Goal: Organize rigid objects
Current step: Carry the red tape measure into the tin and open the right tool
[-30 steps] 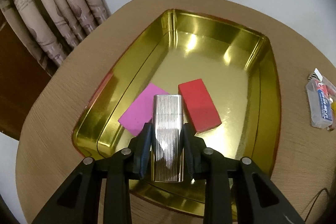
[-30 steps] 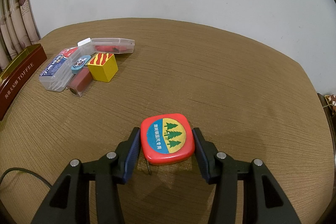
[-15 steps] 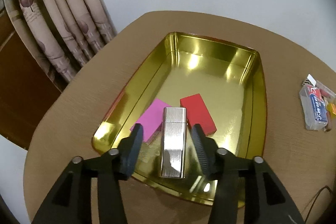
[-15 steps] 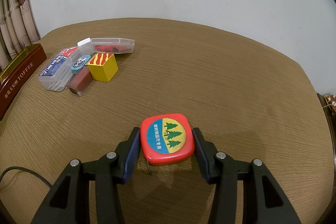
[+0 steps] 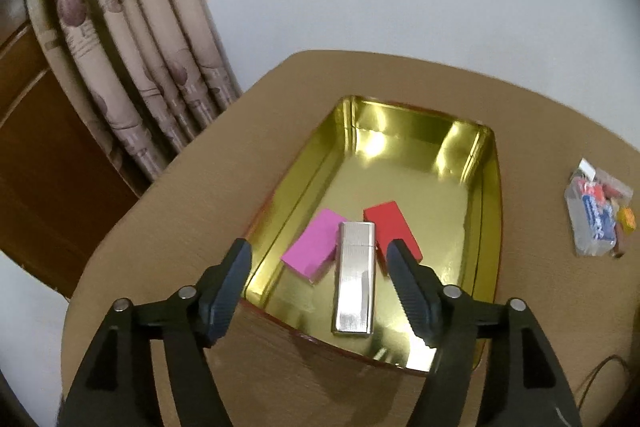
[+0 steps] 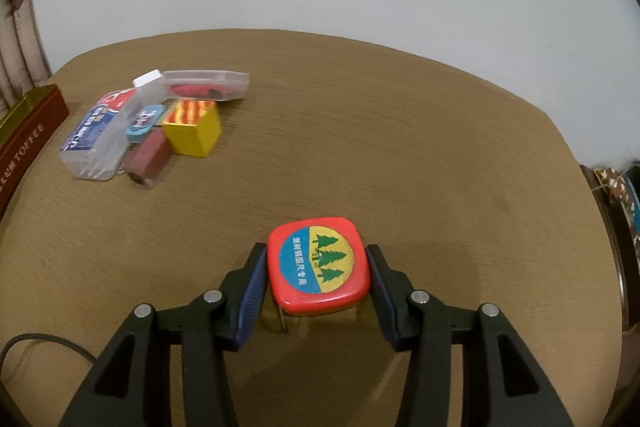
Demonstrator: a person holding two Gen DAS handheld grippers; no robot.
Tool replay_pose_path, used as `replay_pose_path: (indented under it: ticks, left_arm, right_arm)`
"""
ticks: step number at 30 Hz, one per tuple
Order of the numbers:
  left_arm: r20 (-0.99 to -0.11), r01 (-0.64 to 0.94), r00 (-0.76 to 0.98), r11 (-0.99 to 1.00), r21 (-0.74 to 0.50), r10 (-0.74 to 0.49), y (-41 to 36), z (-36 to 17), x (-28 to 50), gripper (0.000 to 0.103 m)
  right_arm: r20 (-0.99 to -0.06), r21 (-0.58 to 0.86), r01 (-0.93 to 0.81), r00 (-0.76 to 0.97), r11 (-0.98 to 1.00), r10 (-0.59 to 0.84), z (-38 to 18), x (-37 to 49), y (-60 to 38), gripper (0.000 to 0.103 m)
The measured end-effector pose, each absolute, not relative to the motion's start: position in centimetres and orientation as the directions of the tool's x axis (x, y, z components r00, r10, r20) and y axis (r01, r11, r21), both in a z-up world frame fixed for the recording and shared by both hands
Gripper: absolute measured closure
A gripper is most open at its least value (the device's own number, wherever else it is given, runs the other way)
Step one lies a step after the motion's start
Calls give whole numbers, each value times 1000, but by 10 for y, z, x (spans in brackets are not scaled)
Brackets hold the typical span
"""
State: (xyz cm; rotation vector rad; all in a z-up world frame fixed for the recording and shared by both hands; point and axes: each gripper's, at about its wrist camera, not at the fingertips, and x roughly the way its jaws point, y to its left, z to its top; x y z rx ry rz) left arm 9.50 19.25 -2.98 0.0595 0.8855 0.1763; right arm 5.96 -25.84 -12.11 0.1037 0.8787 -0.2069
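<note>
Left tongs [image 5: 318, 277] gape above my gold tin tray [image 5: 486, 227]; right tongs [image 6: 316, 273] clamp the rigid, slick red square tape measure [image 6: 318, 265] by its flat sides, on the bench [image 6: 360, 131].

"TOFFEE" on brown tin side [image 6: 25, 147]; "1m" on red tape measure [image 6: 318, 261]; its Chinese text illegible.

1. The left gripper [image 5: 318, 267] has let go of the silver lighter [image 5: 354, 277]; a second ago its pads clamped the lighter, and now its jaws stand wide apart.
2. The lighter now lies flat in the gold tin [image 5: 486, 227], between the pink block [image 5: 314, 245] and the red block [image 5: 390, 227].
3. The left gripper has drawn back and up, so the tin looks smaller.
</note>
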Motion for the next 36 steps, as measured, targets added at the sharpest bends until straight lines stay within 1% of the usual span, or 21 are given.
replay_pose_path:
  ticks: [3,7,10,16,20,24,26,30,34,36]
  left_arm:
    - [-761,-159,622,981,107,184,201,-24,95,31]
    - [-756,-199,620,974,104,207,213,-20,93,25]
    - [-763,-230,608,969,96,220,223,-18,95,24]
    - [-750,-282,598,950,134,283,237,-15,99,21]
    - [-757,-314,588,943,113,286,252,-15,102,20]
    - [-740,-345,585,928,143,332,261,-13,103,19]
    - [-741,-355,582,924,142,337,265,-13,104,18]
    - [-758,-373,570,922,104,316,275,-15,107,18]
    - [-749,-398,564,909,123,348,285,-14,107,18]
    - [-750,-419,559,901,114,355,291,-15,107,17]
  right_arm:
    - [-768,7,192,630,981,-118,-113,62,-242,54]
    - [-761,25,132,646,991,-67,-104,64,-215,54]
    - [-758,20,66,652,998,-27,-98,65,-185,54]
    - [-736,24,-84,673,996,74,-77,74,-119,54]
    - [-717,41,-171,681,984,148,-62,82,-78,54]
    - [-688,53,-254,692,966,220,-45,93,-35,54]
    - [-677,61,-287,692,956,251,-38,100,-15,54]
    - [-657,59,-353,691,934,303,-22,107,22,54]
    - [-647,56,-407,680,912,344,-15,118,57,54]
    - [-651,49,-434,669,900,358,-15,123,74,54]
